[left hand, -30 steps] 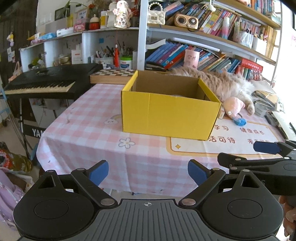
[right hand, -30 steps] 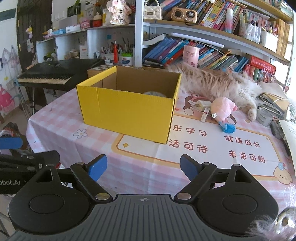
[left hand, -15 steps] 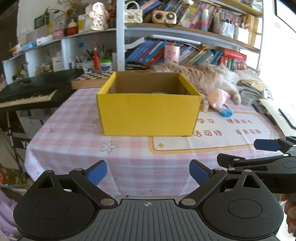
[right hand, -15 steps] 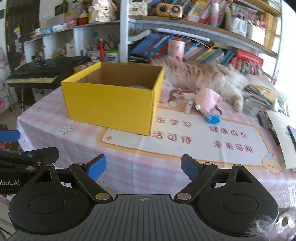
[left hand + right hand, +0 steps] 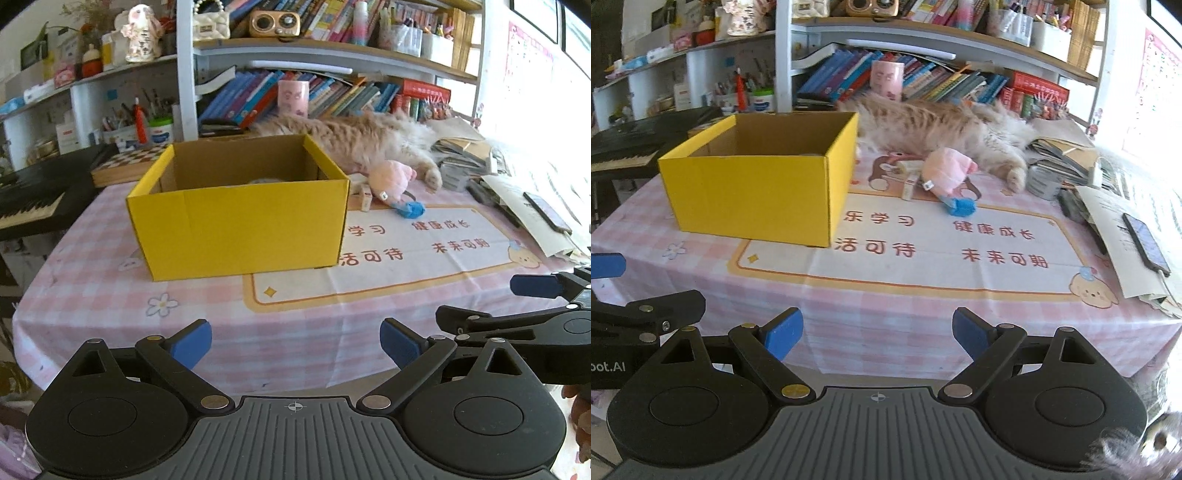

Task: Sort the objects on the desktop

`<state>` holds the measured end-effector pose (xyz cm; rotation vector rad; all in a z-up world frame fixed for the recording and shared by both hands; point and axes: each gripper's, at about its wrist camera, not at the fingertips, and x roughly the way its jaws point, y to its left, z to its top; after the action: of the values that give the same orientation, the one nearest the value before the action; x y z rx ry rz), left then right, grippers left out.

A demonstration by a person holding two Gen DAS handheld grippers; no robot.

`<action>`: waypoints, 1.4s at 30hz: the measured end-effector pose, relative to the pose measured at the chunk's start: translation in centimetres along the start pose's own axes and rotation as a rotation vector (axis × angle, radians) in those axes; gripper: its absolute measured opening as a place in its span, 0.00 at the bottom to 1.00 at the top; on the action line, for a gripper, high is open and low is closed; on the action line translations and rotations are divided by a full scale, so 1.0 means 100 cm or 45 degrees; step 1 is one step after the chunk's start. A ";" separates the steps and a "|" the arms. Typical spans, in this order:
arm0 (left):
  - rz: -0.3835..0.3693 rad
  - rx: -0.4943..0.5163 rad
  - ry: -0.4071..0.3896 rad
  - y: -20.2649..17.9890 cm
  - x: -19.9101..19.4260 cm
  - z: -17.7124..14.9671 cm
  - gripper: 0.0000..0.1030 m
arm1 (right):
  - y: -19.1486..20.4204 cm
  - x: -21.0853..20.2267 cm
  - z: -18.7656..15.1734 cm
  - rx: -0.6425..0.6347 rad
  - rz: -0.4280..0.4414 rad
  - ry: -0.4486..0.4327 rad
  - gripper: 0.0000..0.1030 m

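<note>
An open yellow cardboard box (image 5: 240, 225) stands on the pink checked tablecloth (image 5: 303, 325); it also shows in the right wrist view (image 5: 753, 195). Something pale lies inside, mostly hidden. Right of the box lie a pink plush toy (image 5: 945, 171) with a blue end (image 5: 960, 206) and a small white packet (image 5: 908, 188). My left gripper (image 5: 295, 341) is open and empty before the table's front edge. My right gripper (image 5: 877, 332) is open and empty, also short of the edge. Both are well away from the objects.
A fluffy cat (image 5: 942, 129) lies behind the toy. Papers and a phone (image 5: 1145, 247) pile at the right. A keyboard (image 5: 33, 199) and chessboard (image 5: 125, 166) sit at the left. Bookshelves (image 5: 332, 88) stand behind.
Both grippers swung to the right along the table's front edge; the box now sits further left in each view. Both stayed open.
</note>
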<state>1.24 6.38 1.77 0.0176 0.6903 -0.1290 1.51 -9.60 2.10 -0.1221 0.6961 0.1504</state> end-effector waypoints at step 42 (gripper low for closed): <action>-0.096 0.095 0.035 -0.094 0.093 0.067 0.97 | -0.114 0.057 0.039 0.042 -0.136 0.057 0.88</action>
<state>11.43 -4.43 1.31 0.0655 0.7138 -0.2270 10.33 -19.58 2.10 -0.1312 0.7347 0.0339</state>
